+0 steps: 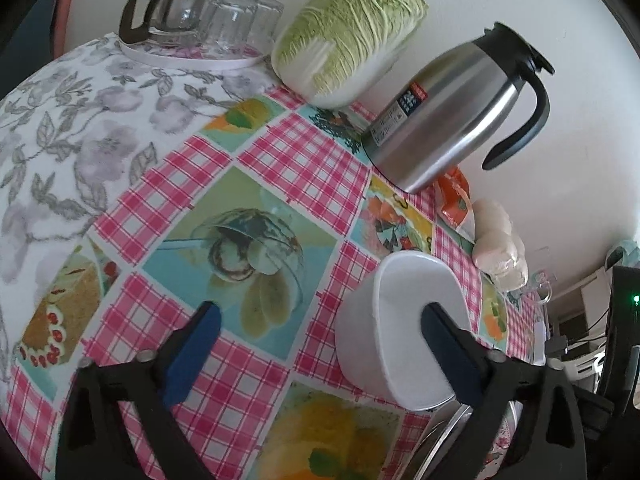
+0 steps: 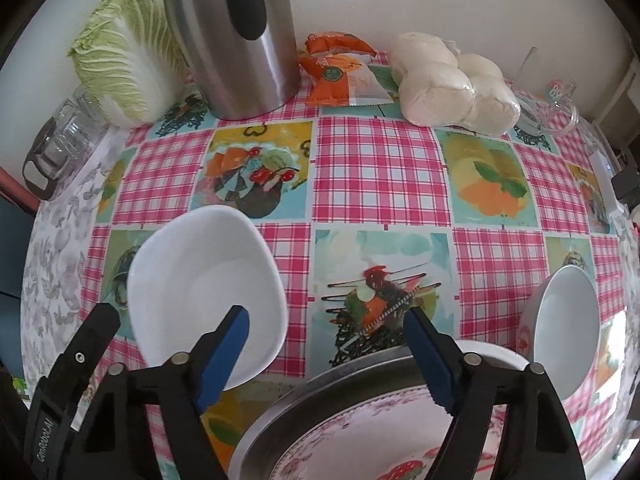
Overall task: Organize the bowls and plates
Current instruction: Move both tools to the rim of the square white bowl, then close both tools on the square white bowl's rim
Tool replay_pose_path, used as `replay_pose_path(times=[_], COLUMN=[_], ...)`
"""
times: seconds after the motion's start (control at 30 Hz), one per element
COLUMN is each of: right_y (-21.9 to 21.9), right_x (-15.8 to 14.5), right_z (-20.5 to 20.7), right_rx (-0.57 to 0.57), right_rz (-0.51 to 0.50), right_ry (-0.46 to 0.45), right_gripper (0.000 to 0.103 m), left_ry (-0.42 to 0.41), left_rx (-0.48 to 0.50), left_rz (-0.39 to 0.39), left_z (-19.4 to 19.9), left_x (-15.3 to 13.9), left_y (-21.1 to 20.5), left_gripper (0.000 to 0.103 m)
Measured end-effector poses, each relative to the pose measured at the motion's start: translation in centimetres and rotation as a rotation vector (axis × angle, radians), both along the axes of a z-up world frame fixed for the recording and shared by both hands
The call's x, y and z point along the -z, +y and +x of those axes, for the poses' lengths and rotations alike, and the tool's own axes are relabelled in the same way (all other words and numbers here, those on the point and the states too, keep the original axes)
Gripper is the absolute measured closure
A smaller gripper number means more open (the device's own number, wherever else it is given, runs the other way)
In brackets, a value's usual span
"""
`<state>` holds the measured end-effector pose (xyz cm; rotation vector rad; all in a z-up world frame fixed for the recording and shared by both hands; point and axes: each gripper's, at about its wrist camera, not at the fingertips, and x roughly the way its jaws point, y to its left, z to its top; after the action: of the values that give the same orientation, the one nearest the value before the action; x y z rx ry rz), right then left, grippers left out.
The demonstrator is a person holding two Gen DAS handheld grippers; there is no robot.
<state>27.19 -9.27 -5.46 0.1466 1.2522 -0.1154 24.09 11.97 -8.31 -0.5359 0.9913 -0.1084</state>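
hiding behind right hand-held gripper (image 2: 326, 330), floral plate (image 2: 360, 436) cut off

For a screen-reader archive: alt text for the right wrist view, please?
Open right tongs hover over a floral plate in a metal dish, a white bowl to their left, on a checked tablecloth.

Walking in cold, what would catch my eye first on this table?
Probably the loud pink-checked tablecloth with its food pictures. Then the big steel jug and pale green cabbage by the back wall, and the white bowl near the front, beside a flowered plate.
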Motion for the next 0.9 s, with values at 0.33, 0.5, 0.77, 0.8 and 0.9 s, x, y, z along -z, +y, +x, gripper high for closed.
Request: replay_pose_path(times=[0.33, 0.5, 0.77, 0.8, 0.9], right_y=[-0.2, 0.1, 1.0, 1.1, 1.3], right_x=[1.3, 1.8, 2.5, 2.6, 2.5], right_z=[0.8, 1.3, 1.8, 1.8, 2.0], right_rx=[0.015, 0.007, -0.025, -0.029, -0.039], right_rz=[0.008, 0.001, 0.003, 0.000, -0.005], right_ry=[0.026, 0.031, 0.059, 0.071, 0.078], right_gripper=[0.031, 0.038, 0.051, 0.052, 0.058], left_ry=[0.043, 0.083, 0.085, 0.087, 0.087], left_rx=[0.070, 0.080, 0.075, 0.074, 0.081], left_rz=[0.013, 0.023, 0.034, 0.036, 0.001], left_z=[0.9, 1.1, 1.1, 1.1, 1.3], left_x=[1.6, 2.7, 2.9, 2.9, 3.2], left_y=[-2.7, -3.1, -3.2, -3.3, -3.1], left_gripper=[0.029, 0.036, 0.048, 0.050, 0.055])
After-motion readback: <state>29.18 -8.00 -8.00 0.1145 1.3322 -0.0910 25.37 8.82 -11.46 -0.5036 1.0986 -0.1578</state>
